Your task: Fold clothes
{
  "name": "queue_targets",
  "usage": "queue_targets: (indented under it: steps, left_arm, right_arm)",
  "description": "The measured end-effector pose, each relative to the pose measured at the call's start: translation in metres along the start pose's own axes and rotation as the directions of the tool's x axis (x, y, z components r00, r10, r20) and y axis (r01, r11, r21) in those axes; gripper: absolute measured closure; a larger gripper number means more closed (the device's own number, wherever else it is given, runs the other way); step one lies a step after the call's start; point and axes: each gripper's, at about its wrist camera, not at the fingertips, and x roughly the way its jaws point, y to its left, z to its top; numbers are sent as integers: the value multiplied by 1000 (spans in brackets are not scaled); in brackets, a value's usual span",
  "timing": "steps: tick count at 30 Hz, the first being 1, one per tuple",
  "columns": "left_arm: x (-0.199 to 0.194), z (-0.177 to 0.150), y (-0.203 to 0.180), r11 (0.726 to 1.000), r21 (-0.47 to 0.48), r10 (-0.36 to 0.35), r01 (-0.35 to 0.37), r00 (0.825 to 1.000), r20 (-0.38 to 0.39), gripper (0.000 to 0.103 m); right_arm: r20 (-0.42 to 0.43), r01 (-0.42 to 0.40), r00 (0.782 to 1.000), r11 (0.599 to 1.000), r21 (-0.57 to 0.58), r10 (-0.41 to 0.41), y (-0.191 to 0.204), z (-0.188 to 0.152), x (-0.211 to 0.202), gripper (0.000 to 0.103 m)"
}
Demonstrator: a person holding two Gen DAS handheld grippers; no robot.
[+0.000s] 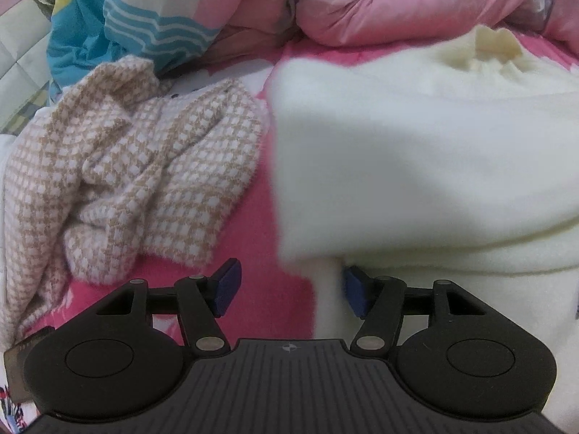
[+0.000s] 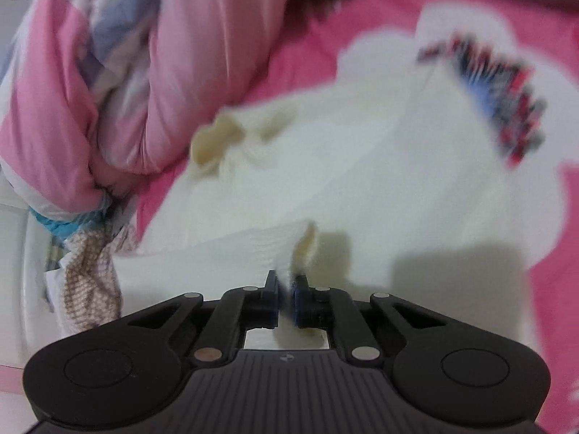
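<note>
A cream white sweater lies spread on the pink bedsheet, its ribbed collar at the far end. My left gripper hangs open at the sweater's near left edge. Its right blue pad is against the cream cloth and its left pad is over bare sheet. In the right wrist view the same sweater fills the middle. My right gripper is shut on a pinched fold of its cream fabric, which rises in a small ridge just ahead of the pads.
A crumpled beige-and-white houndstooth garment lies left of the sweater. A bunched pink quilt and blue-striped bedding pile up behind. In the right wrist view the quilt sits at the left and the sheet shows a dark red-blue print.
</note>
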Motion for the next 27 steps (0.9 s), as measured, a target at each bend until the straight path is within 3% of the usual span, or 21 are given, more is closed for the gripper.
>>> queue_targets:
  steps: [4,9,13,18,24,27]
  left_arm:
    - [2,-1,5,1000,-14,-7,8,1000,4,32]
    - [-4,3,15,996,-73,-45,45,999,-5,32]
    - [-12,2,19,993,-75,-90,89,996,-2,32]
    - [-10,-5,18,996,-31,-90,89,996,-29,32]
    - [-23,-2,32,985,-77,-160,156,986,-51,33]
    - [-48,1,47,970,-123,-211,208,977,-15,33]
  right_arm:
    - [41,86,995,996,13,-86,-17,14,-22,96]
    - [18,148,989,989,-26,-147,-23,17,-15,96]
    - [37,156,987,987,-38,-155,-24,22,-20,97]
    - [84,144,987,987,-67,-138,-16,27,-36,97]
    - [68,183,982,979,-84,-178,-19,26,-29,97]
    - [76,178,982,980,-93,-171,-17,24,-35,97]
